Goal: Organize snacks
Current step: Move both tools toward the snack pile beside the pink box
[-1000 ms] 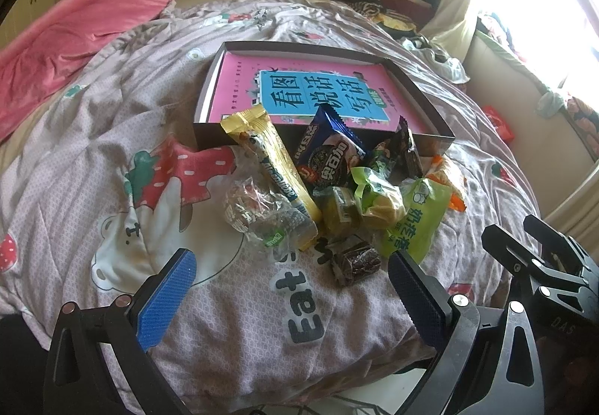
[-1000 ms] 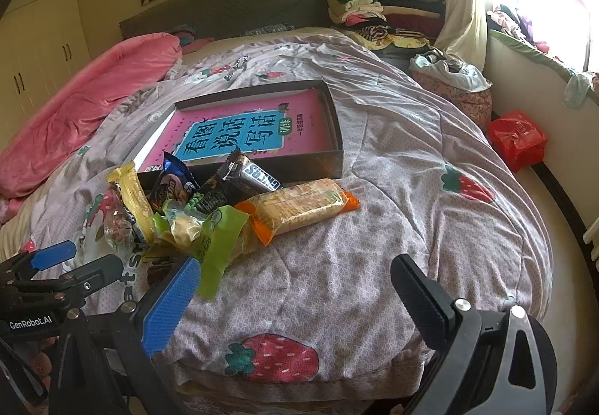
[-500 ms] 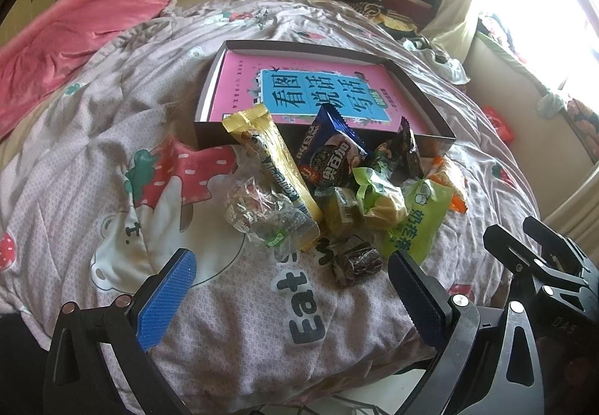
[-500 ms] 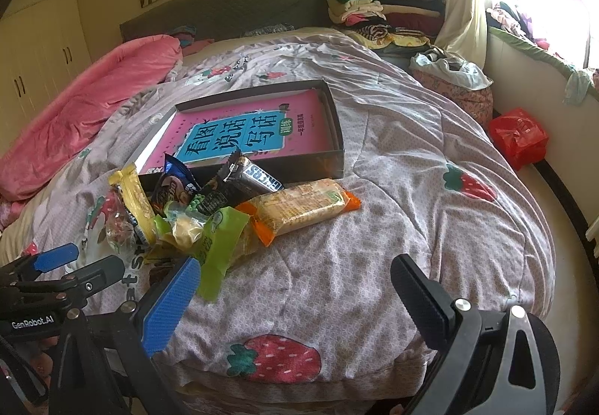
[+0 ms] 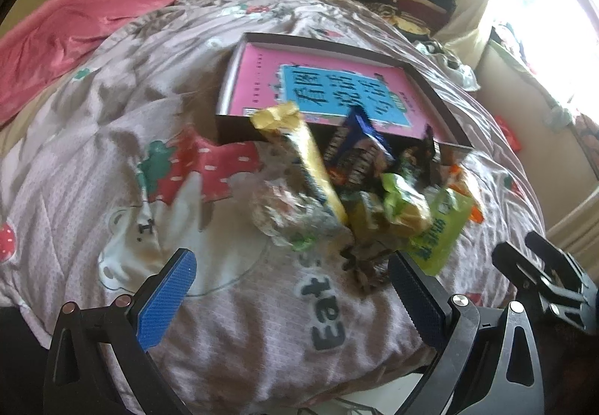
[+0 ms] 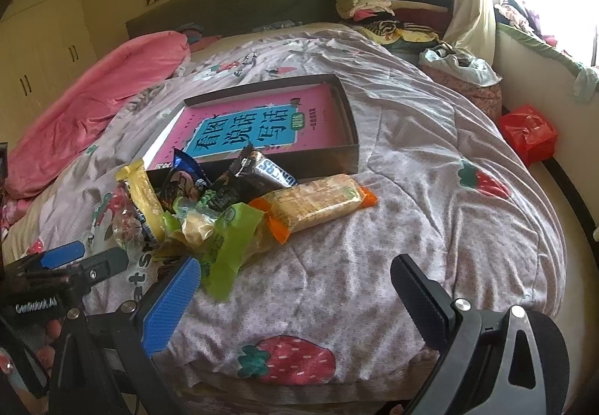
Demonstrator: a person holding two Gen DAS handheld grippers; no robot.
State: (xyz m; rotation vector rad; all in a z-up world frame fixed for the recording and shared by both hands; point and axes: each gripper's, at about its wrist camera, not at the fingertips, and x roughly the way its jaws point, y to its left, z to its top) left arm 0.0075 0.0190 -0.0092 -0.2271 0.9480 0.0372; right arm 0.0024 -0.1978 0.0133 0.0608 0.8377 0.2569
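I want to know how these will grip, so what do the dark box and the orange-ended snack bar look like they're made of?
Box: looks like stiff cardboard with a matte dark finish, judging by its thin straight walls and sharp corners. Snack bar: likely thin plastic film, glossy and part clear, with crimped orange ends and a sheen, so it is probably slippery.

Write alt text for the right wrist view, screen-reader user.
A pile of wrapped snacks lies on a strawberry-print quilt, just in front of a shallow dark box with a pink book in it. The right gripper is open and empty above the quilt; the left gripper shows at the left edge.
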